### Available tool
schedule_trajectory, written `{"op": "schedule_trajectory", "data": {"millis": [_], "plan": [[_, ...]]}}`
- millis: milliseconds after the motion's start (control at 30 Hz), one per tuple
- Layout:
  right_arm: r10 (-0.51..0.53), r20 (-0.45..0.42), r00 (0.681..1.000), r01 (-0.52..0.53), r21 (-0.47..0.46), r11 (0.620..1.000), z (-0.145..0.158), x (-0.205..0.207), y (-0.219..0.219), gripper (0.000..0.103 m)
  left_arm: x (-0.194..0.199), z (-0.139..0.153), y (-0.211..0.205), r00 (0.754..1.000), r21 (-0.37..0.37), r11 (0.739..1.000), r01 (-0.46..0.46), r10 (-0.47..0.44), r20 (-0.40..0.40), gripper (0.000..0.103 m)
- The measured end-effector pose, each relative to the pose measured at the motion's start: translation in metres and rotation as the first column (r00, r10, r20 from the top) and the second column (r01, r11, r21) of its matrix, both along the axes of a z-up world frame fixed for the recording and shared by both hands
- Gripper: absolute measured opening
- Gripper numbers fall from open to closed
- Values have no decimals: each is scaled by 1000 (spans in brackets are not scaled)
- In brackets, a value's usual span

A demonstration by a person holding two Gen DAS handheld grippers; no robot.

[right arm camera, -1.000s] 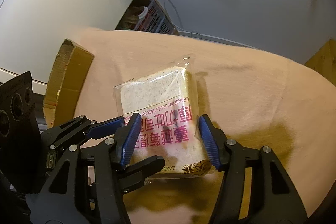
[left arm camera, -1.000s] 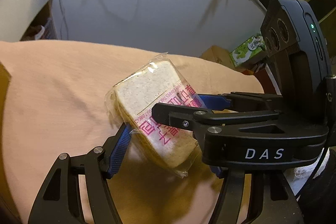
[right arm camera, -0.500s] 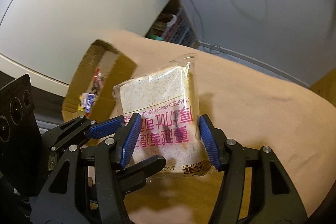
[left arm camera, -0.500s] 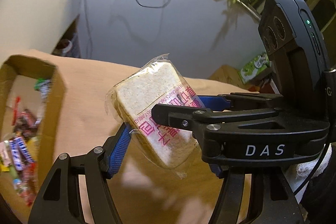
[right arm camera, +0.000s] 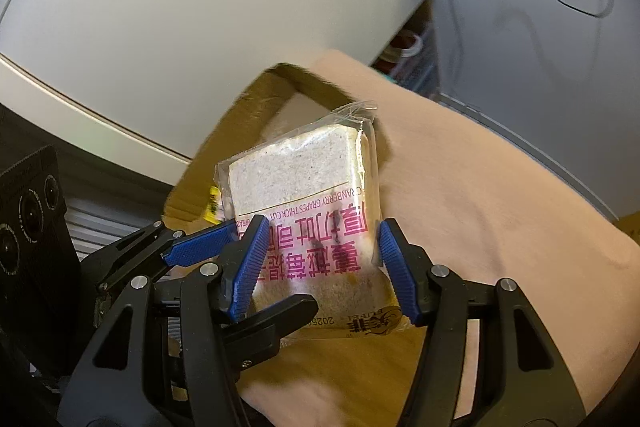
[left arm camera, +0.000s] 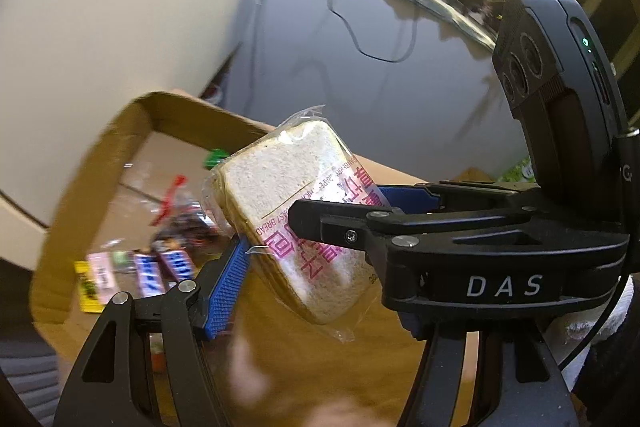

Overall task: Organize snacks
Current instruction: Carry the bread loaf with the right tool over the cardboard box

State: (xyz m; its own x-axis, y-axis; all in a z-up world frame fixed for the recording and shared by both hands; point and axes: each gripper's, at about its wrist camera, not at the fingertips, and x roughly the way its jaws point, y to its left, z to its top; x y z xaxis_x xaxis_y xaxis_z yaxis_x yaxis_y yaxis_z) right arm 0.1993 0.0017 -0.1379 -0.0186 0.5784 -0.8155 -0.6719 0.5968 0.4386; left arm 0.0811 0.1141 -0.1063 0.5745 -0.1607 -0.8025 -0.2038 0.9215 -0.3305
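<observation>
Above the worktop: we carry the bread packet (right arm camera: 308, 211) clear of the peach cloth (right arm camera: 480, 219), beside the open cardboard box (left arm camera: 80, 211).
Right fingers: our right gripper (right arm camera: 320, 259) pinches the packet's two narrow edges between its blue pads.
Left fingers: our left gripper (left arm camera: 316, 243) clamps the same packet across its faces, one blue pad behind it, the other jaw over the printed front.
Box: candy bars (left arm camera: 160, 267) and small wrappers already lie on its floor.
Risk, squashing: soft bread, squeezed two ways, could dent or tear its film if either hand tightens.
Risk, twisting: we judge that hands drifting apart would wring the packet or pull it from one grip.
Risk, rim: the near box wall (right arm camera: 224, 147) stands up; a low pass could snag the packet's loose seal.
Room: open air above the box; its far half looks bare.
</observation>
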Motion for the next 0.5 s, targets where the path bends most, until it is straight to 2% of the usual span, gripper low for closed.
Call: {"op": "schedule_trajectory", "data": {"millis": [267, 500], "plan": [[69, -9, 998, -69, 10, 998, -2, -13, 52, 60, -20, -2, 42, 997, 29, 996, -80, 80, -5, 64], [106, -5, 994, -106, -3, 994, -7, -21, 83, 60, -27, -9, 63, 994, 52, 993, -107, 108, -15, 64]]}}
